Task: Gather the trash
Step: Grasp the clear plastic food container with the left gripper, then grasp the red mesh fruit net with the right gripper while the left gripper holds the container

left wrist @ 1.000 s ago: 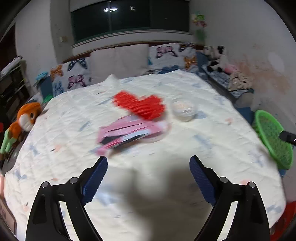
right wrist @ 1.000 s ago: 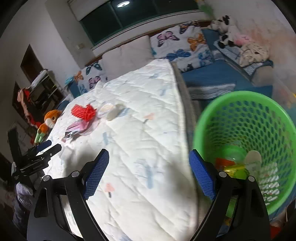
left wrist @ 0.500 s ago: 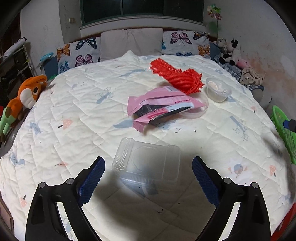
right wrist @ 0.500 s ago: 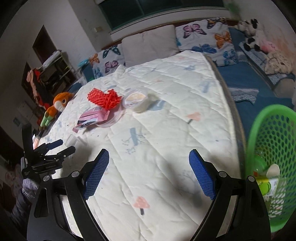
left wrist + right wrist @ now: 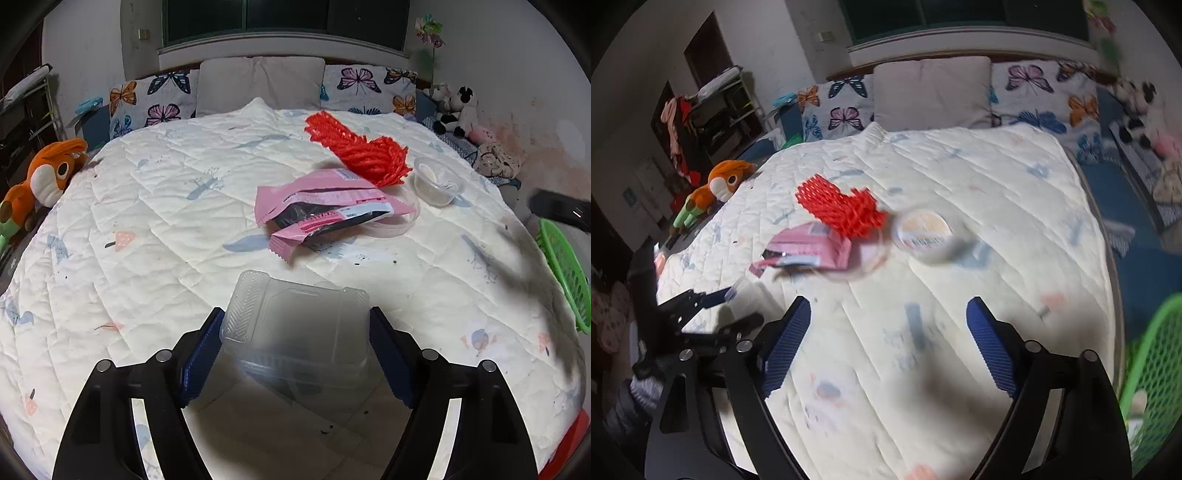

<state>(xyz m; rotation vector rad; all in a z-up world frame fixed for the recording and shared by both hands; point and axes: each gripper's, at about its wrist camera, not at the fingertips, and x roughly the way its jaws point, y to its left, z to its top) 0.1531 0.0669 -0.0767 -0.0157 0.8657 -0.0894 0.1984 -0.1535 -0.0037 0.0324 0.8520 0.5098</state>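
Observation:
A clear plastic clamshell box (image 5: 295,325) lies on the white quilt, between the pads of my left gripper (image 5: 295,350); the pads touch or nearly touch its sides. Beyond it lie pink snack wrappers (image 5: 325,206), red foam netting (image 5: 362,151), a clear lid (image 5: 399,221) and a small clear cup (image 5: 437,182). My right gripper (image 5: 886,347) is open and empty above the quilt, with the cup (image 5: 923,232), netting (image 5: 842,206) and wrappers (image 5: 812,247) ahead of it. The green trash basket (image 5: 1156,373) is at its lower right, beside the bed.
An orange plush toy (image 5: 48,177) sits at the bed's left edge. Butterfly pillows (image 5: 155,99) and a grey pillow (image 5: 258,85) line the headboard. More plush toys (image 5: 454,107) lie on blue bedding at the right. The basket's rim (image 5: 561,273) shows in the left wrist view.
My left gripper has moved forward and down, its jaws narrowing around the clamshell box. My right gripper has swung left from the basket towards the trash on the bed.

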